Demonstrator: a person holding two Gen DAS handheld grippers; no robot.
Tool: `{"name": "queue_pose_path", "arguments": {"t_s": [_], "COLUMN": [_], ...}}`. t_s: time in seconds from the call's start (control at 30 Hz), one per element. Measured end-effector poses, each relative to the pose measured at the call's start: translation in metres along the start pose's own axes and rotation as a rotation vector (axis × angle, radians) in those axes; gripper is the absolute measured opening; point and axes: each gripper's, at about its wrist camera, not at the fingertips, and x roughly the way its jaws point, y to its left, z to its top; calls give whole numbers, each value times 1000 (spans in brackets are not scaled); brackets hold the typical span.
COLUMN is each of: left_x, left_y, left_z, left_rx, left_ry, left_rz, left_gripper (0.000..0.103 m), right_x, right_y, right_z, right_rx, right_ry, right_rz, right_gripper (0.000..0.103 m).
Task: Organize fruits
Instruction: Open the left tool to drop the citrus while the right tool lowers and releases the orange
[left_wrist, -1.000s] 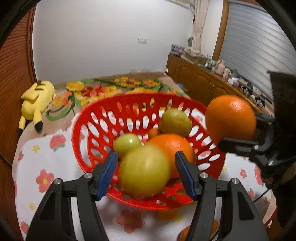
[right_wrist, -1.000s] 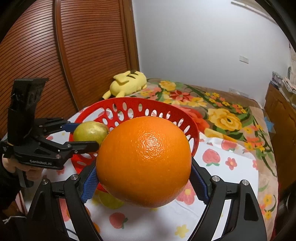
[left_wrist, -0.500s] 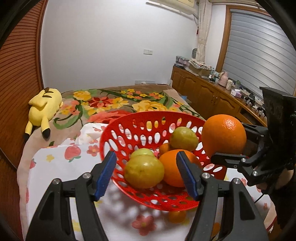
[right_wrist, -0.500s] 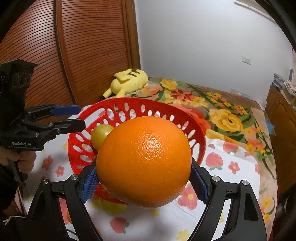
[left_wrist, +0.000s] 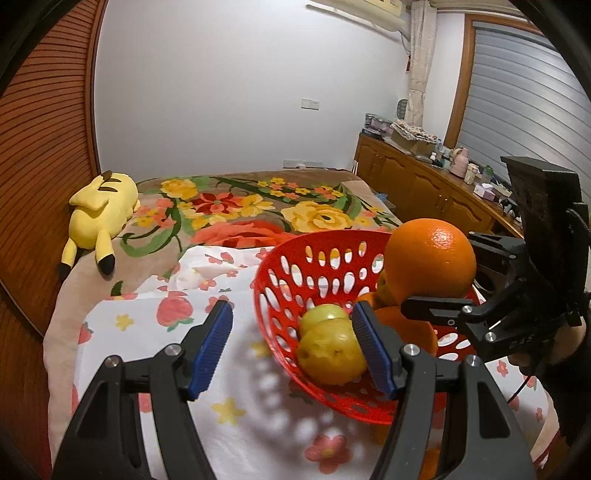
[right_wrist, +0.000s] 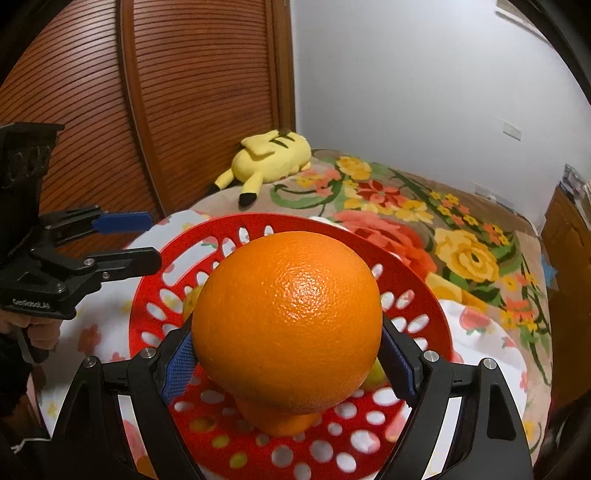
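Above the perforated red plastic basket (right_wrist: 413, 269), a round dimpled orange (right_wrist: 288, 325).

Both views are evenly lit by soft indoor light from above, colours warm and saturated. A small white glare spot sits on top of the orange (left_wrist: 430, 258). The basket (left_wrist: 284, 280) casts a dotted shadow on the cloth (left_wrist: 236, 402) at lower centre of the left view. Fisheye bending curves the wall and door lines near the edges, and black vignette fills the corners. The right view is slightly blurred at its lower edge.
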Motion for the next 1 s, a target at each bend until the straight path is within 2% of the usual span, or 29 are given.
{"name": "queue_pose_path", "arguments": {"t_s": [0.27,0.53,1.0], "left_x": [2,3,1], "left_y": [10,12,9], "left_z": [0,-5,-10], "left_rx": [-10,-16,-9], "left_ry": [2,12,15], "left_rz": [12,20,19], "left_gripper": [67,67,67], "right_x": [24,44,46], "right_y": [7,10,14], "right_z": [13,7,7], "right_rx": [-39,-52,-52], "right_ry": [38,104,111], "right_rz": [10,-10,-31], "right_gripper": [87,87,87]}}
